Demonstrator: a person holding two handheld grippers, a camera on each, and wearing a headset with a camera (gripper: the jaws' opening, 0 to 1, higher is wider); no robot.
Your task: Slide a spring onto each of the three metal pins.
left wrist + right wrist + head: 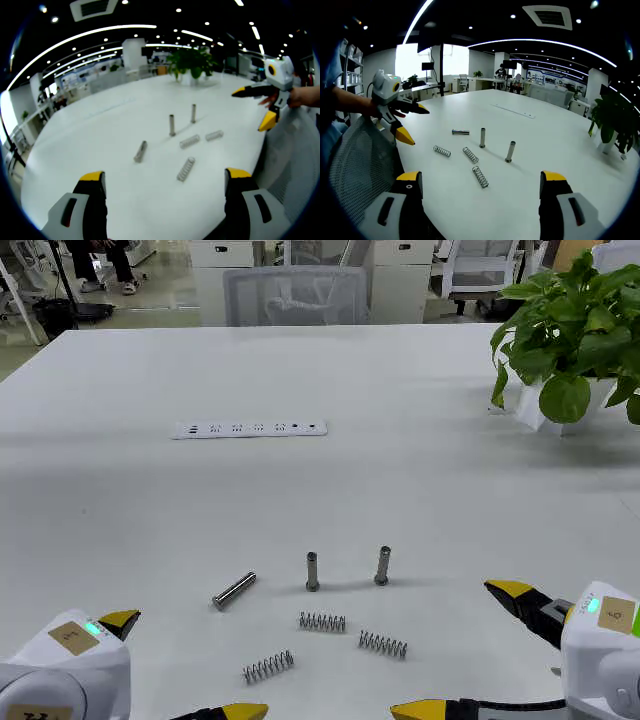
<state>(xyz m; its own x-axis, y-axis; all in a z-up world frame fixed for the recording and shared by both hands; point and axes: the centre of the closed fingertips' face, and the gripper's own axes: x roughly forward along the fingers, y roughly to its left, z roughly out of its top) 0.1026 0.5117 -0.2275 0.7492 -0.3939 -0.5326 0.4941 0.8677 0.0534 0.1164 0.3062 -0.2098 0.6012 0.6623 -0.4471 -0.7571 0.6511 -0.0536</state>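
A white bench [120,490] carries the three short silver metal pins. The left upright pin [312,571] and the right upright pin [382,565] stand on their wider ends, near each other but apart. The lying pin [233,590] rests on its side to their left, angled across the bench.

Three small grey wire coil springs lie loose nearer the person, none on a pin. The middle spring [322,621] lies just in front of the left upright pin. The right spring [383,643] is a little further toward the person, and the left spring [268,666] is nearest the bench edge.

The left tool [180,665] is released, its yellow-tipped jaws spread wide and holding nothing. The right tool [462,648] is likewise released and empty. Both hover at the near edge, apart from the springs.

Further back lie a flat white power strip [250,428] and a green leafy plant in a white pot [570,340].
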